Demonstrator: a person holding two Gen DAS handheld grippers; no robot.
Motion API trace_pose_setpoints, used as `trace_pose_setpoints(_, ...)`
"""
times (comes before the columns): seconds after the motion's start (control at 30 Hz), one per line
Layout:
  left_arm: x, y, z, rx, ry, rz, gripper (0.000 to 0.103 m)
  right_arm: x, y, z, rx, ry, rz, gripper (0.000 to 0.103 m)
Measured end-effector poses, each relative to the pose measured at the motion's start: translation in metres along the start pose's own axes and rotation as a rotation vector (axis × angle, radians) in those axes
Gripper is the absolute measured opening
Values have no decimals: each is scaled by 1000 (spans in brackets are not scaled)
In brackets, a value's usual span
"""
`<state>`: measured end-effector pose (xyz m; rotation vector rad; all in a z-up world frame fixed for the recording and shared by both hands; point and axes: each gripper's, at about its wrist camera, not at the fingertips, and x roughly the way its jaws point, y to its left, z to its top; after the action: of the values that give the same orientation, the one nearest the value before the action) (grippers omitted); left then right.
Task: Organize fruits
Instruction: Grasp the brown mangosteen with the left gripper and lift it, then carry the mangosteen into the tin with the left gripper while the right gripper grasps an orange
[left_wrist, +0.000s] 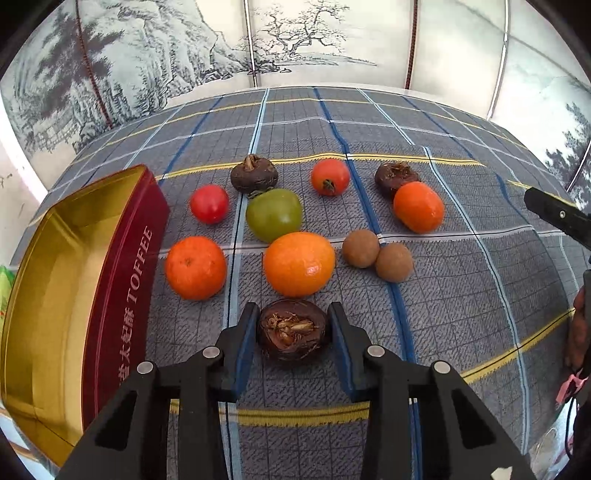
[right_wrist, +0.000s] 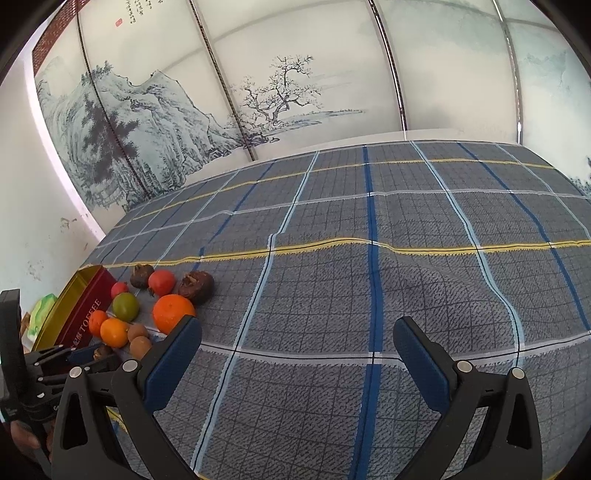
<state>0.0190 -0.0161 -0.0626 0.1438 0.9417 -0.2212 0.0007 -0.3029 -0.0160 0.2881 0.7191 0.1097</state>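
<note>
1. Our left gripper has its fingers clamped on a dark water chestnut, one pad on each side, and it looks like it's resting on the cloth near the front edge of the worktop.
2. What the next move turns on, we reckon: the red TOFFEE tin sits just to the left of those fingers with its open gold inside facing up, so the carry is a short hop left. The chestnut is roundish, so there's no long axis to worry about.
3. Our right gripper is spread wide with nothing in it, hovering over bare cloth well to the right of the pile. The left hand is clearly the nearer one to both fruit and tin.
4. Headcount beyond the fingers: three oranges, the nearest just past the held chestnut; two red tomatoes; one green tomato; two small brown round ones, maybe longans, touching each other; two more water chestnuts towards the back edge. With the one we've got, that's three chestnuts.
5. The tin looks empty from here, so sorting has barely started.
</note>
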Motion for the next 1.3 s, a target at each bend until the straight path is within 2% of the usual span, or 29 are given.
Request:
trace_pose_setpoints(0.13, -15, 5, 1, -27, -15, -24, 34, -4, 5, -1, -20, -27, 49, 101)
trace_pose_setpoints(0.2, -25, 7, 1, -36, -24, -29, 34, -6, 12, -3, -51, -28, 80, 93)
trace_pose_setpoints(0.23, -28, 6, 1, -38, -28, -31, 34, -3, 19, -5, -79, -3, 103, 84)
trace_pose_setpoints(0.27, -33, 6, 1, -38, -34, -34, 34, 2, 27, -9, -115, 32, 125, 69)
trace_pose_setpoints(0.33, -43, 8, 1, -36, -52, -31, 34, 8, 51, -15, -184, 98, 197, 55)
trace_pose_setpoints(0.47, -58, 11, 2, -42, -73, -41, 34, 8, 99, -20, -319, 139, 336, 54)
trace_pose_setpoints(0.53, -64, 12, 2, -42, -85, -43, 34, 14, 124, -21, -406, 171, 346, 52)
trace_pose_setpoints(0.63, -70, 15, 4, -45, -96, -41, 34, 24, 140, -22, -466, 206, 322, 49)
trace_pose_setpoints(0.8, -81, 28, 4, -73, -107, -42, 34, 20, 148, -13, -429, 205, 397, 49)
trace_pose_setpoints(0.9, -88, 36, 5, -86, -115, -41, 34, 33, 170, -14, -491, 234, 415, 49)
trace_pose_setpoints(1.13, -103, 56, 5, -110, -140, -21, 34, 64, 204, -16, -601, 271, 395, 49)
trace_pose_setpoints(1.3, -108, 72, 7, -138, -147, -17, 34, 92, 219, -25, -677, 317, 327, 49)
